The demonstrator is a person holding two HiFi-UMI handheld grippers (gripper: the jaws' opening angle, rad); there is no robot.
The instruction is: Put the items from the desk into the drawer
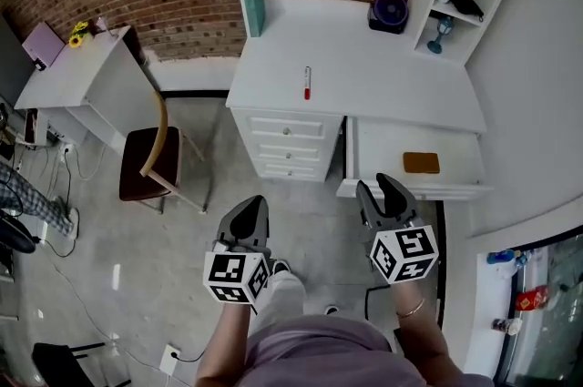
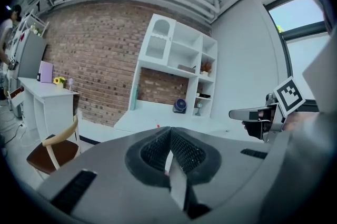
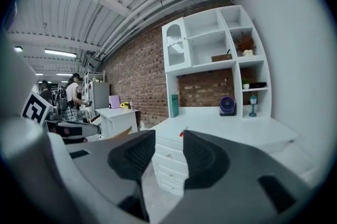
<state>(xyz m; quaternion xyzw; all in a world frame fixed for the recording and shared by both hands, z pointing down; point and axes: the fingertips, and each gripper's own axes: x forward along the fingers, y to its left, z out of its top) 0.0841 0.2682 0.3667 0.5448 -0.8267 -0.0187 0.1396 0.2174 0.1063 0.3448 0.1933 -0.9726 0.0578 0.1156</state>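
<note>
Where desk (image 1: 364,66) overhangs, drawer (image 1: 378,153) rear hidden.

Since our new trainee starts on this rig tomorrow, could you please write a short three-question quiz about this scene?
1. True or false: the brown flat rectangular item lies inside the open white drawer.
2. Compare the left tongs and the right tongs. Which stand apart? A: left only. B: right only. C: both.
3. Fill in: the slim red-and-white stick lies on the white ____.

Key
1. True.
2. B. The left tongs are closed on nothing.
3. Desk: the stick is on the white desk, not yet in the drawer.
</note>
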